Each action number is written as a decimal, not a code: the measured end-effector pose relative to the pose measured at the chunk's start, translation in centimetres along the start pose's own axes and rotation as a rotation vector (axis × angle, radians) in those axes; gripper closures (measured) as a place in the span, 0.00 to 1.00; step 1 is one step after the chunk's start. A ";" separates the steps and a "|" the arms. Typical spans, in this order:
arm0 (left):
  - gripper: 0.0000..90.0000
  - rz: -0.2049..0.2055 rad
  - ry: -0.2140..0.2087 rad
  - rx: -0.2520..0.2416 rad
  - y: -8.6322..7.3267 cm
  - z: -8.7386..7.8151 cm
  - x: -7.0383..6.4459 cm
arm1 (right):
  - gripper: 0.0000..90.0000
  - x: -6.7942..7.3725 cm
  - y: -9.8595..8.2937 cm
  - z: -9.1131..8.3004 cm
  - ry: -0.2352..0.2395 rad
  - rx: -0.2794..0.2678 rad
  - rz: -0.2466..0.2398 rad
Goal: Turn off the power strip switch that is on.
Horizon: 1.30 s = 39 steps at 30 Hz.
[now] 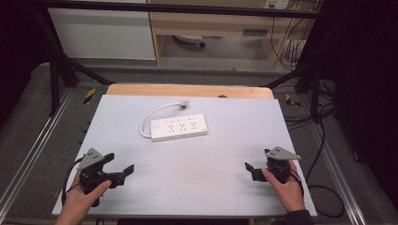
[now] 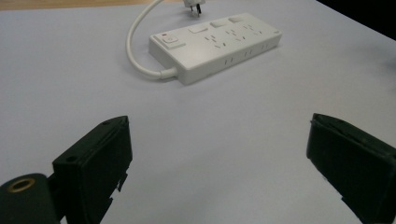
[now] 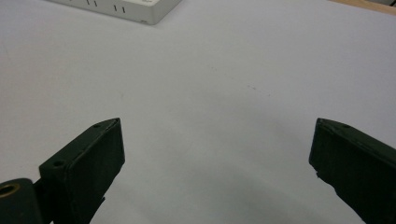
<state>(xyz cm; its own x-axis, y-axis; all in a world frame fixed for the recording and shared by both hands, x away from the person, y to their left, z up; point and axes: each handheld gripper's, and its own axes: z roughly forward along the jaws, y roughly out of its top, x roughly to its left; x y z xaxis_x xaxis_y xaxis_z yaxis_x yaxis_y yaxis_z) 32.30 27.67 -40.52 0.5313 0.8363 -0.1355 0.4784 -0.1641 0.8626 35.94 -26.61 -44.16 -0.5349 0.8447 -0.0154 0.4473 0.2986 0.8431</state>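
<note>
Your left tool [image 1: 123, 167] sits near the front left corner of the counter with its two black jaws spread wide apart, and nothing is between them. Your right tool [image 1: 249, 168] rests near the front right corner, jaws just as widely parted and equally empty. In both gripper views the jaws hang over bare surface, gripping nothing. Each tool carries a grey three-cornered plate on top, and your hands wrap around the black bodies from below.

The white rectangular plastic power strip [image 1: 179, 127] lies flat near the middle of the counter, a little toward the far side and well apart from both tools. In the left gripper view it [image 2: 215, 45] shows a square switch with a small red mark at one end, then three groups of socket holes. Its thick white cord [image 1: 149, 116] loops out from the switch end and curls back to a plug [image 1: 183, 105] lying just beyond the strip.

The counter [image 1: 225, 154] is covered by a smooth, matte, pale grey sheet, with a strip of light wood showing along its far edge. Black frame bars, grey floor, trailing dark cables and pale wooden cabinets surround it.
</note>
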 end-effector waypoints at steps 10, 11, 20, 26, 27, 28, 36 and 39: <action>0.08 0.024 -0.032 0.037 1.6 3.0 -0.9 | 0.04 0.0 0.1 -0.1 -0.001 -0.006 0.005; 0.08 0.037 -0.035 0.037 2.3 3.6 -1.2 | 0.04 0.1 0.1 -0.1 -0.001 -0.005 0.002; 0.08 0.059 -0.038 0.014 4.3 5.6 -1.5 | 0.04 0.3 0.2 0.0 -0.007 -0.002 0.004; 0.08 0.073 -0.043 0.017 5.1 7.3 -1.7 | 0.04 0.3 0.2 0.1 -0.016 0.005 -0.003; 0.08 0.068 -0.046 0.017 5.4 7.9 -1.7 | 0.04 0.3 0.2 0.2 -0.015 0.003 -0.003; 0.08 0.068 -0.046 0.017 5.4 7.9 -1.7 | 0.04 0.3 0.2 0.2 -0.014 0.002 -0.006; 0.09 0.055 -0.046 -0.001 6.9 10.2 -2.0 | 0.04 0.3 0.2 0.0 -0.014 0.001 -0.002; 0.09 0.056 -0.035 -0.010 7.2 10.6 -2.1 | 0.04 0.3 0.3 0.0 -0.012 -0.001 -0.003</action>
<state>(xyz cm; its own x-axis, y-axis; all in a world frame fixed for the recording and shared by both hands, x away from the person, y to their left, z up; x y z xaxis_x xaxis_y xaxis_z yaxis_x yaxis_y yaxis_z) 42.03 19.24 -39.18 0.5815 0.8070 -0.1036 0.4404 -0.2051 0.8741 35.91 -26.26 -43.97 -0.5275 0.8492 -0.0250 0.4446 0.3011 0.8436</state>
